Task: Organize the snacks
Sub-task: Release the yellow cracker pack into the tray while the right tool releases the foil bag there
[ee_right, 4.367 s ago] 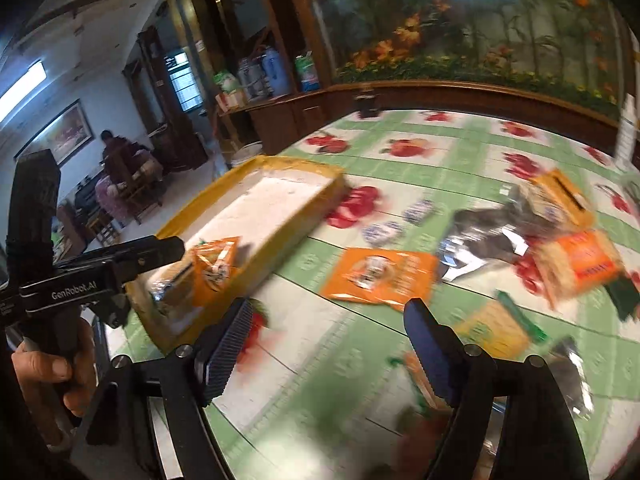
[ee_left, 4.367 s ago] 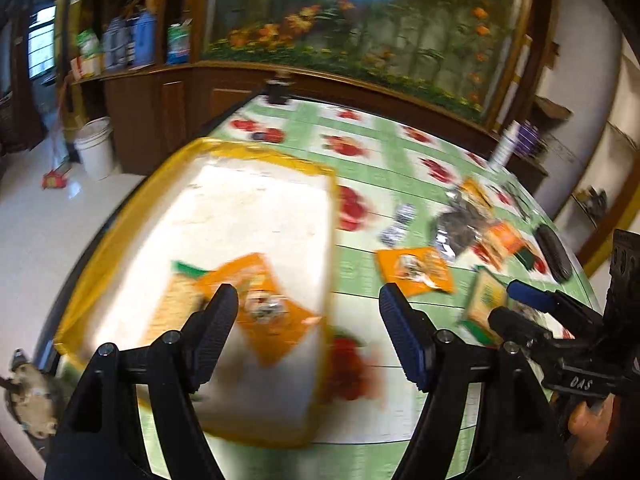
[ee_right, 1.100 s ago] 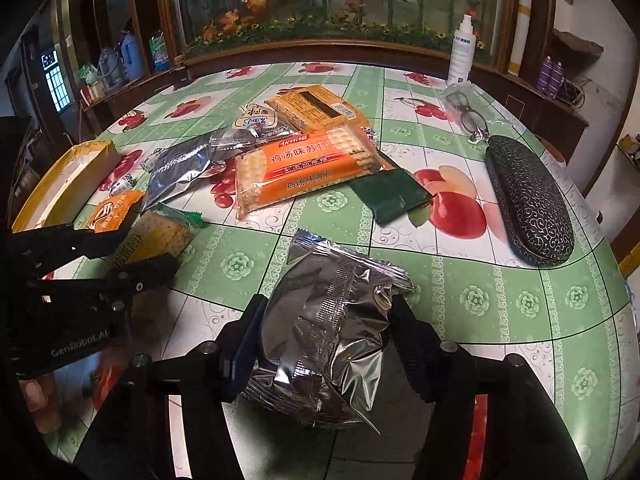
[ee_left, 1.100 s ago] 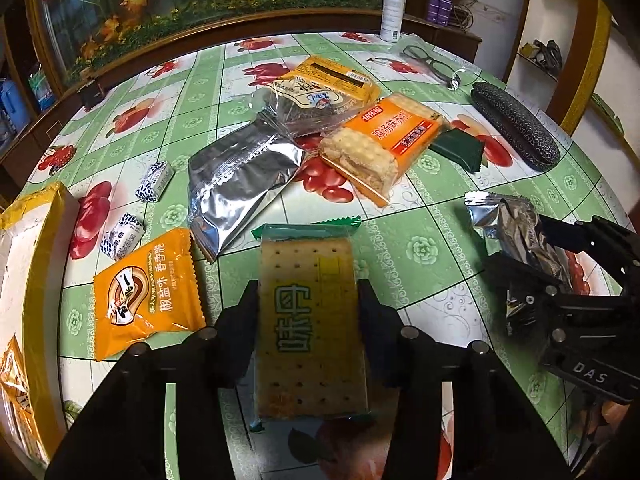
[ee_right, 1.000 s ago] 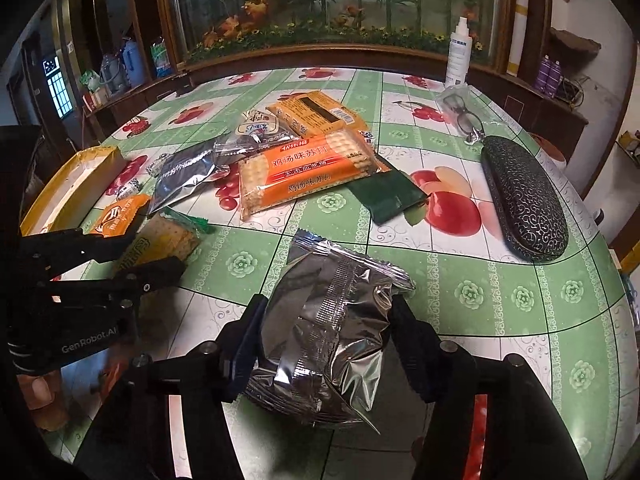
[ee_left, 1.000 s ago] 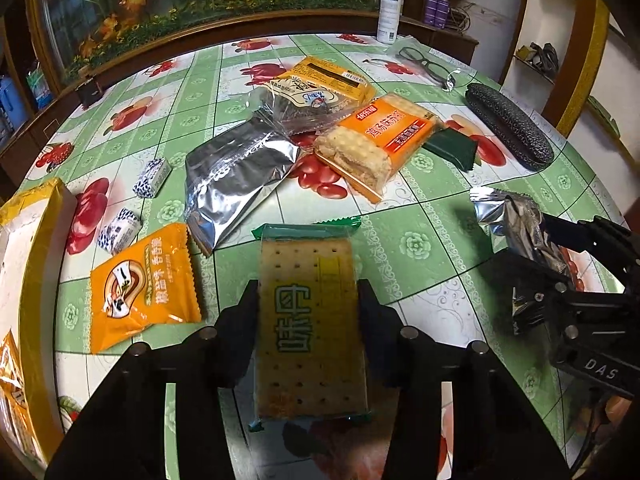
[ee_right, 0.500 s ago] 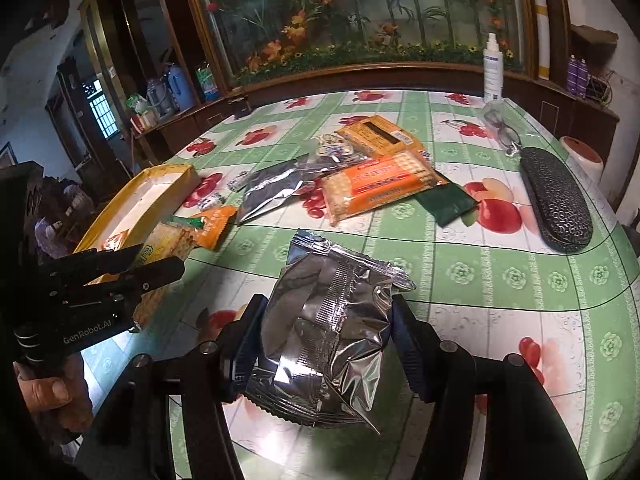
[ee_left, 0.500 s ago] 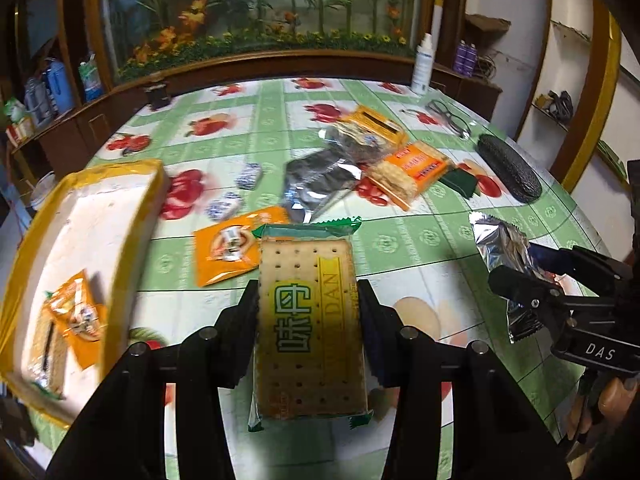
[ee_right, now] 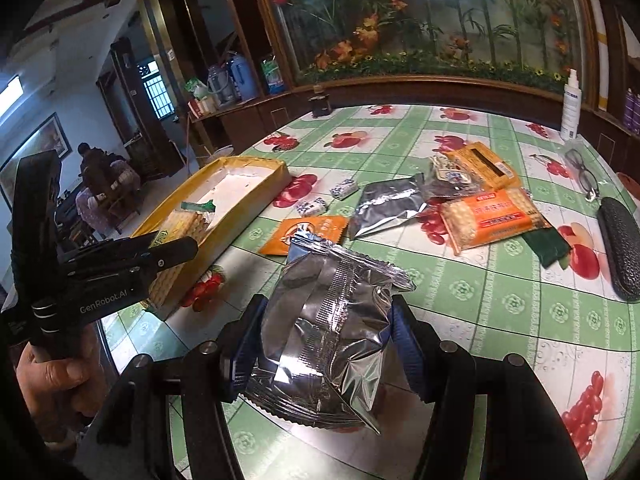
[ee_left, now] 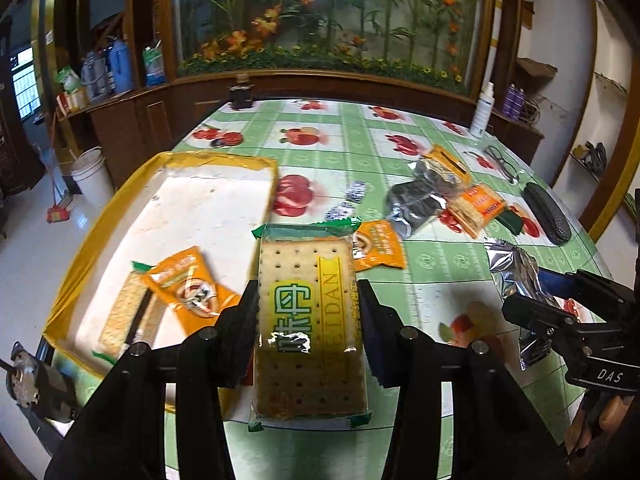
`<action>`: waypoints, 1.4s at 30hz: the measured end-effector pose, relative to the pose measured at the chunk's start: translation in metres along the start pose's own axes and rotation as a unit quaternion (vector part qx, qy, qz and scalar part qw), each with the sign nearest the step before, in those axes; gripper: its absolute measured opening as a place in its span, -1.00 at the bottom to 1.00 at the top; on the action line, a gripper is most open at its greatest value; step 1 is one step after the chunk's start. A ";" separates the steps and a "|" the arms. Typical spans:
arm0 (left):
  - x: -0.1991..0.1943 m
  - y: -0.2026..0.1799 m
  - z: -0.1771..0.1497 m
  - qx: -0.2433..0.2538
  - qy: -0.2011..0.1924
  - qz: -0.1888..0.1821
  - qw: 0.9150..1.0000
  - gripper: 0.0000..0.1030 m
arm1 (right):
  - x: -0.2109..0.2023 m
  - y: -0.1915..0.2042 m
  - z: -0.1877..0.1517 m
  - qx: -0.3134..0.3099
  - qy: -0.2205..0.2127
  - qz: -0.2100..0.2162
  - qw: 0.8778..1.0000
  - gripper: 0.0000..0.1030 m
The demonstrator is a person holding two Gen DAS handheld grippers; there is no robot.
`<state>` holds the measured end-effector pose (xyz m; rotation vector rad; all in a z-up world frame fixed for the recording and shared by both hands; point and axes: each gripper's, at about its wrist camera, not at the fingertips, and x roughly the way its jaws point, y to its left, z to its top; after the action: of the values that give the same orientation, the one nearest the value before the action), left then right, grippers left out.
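Tray (ee_left: 100,220) at the tabletop's (ee_left: 440,288) left edge, two packets (ee_left: 176,292) in it; loose snacks (ee_left: 440,200) right of it

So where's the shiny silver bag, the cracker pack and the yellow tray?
silver bag (ee_right: 328,328), right wrist view, crinkled front.
cracker pack (ee_left: 308,320), left wrist view, printed middle.
yellow tray (ee_left: 100,224), left wrist view, left rim.

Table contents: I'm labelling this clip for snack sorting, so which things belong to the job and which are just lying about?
Job:
- cracker pack in the left gripper
- foil pack in the right gripper
- yellow tray
- orange packet
- long cracker pack
- two small sweets

Lying about:
- glasses
- glasses case
- spray bottle
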<state>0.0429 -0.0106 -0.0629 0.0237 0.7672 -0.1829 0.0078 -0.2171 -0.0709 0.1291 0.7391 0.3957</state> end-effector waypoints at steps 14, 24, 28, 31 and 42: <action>-0.008 0.073 -0.006 -0.063 -0.009 0.040 0.997 -0.14 | 0.045 0.060 0.026 -0.034 0.015 0.065 0.997 0.20; 0.004 0.119 -0.006 -0.098 0.005 0.071 0.993 -0.13 | 0.105 0.111 0.064 -0.068 0.026 0.104 0.992 0.20; 0.019 0.129 -0.002 -0.101 0.018 0.069 0.992 -0.13 | 0.131 0.129 0.078 -0.080 0.030 0.109 0.990 0.20; 0.030 0.134 0.006 -0.104 0.023 0.069 0.992 -0.13 | 0.150 0.140 0.088 -0.085 0.032 0.110 0.990 0.20; 0.053 0.154 0.008 -0.125 0.042 0.080 0.988 -0.13 | 0.199 0.151 0.101 -0.091 0.052 0.106 0.989 0.20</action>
<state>0.1127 0.1315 -0.1007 -0.1448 0.8642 0.0670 0.1632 0.0025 -0.0836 0.0156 0.7903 0.6743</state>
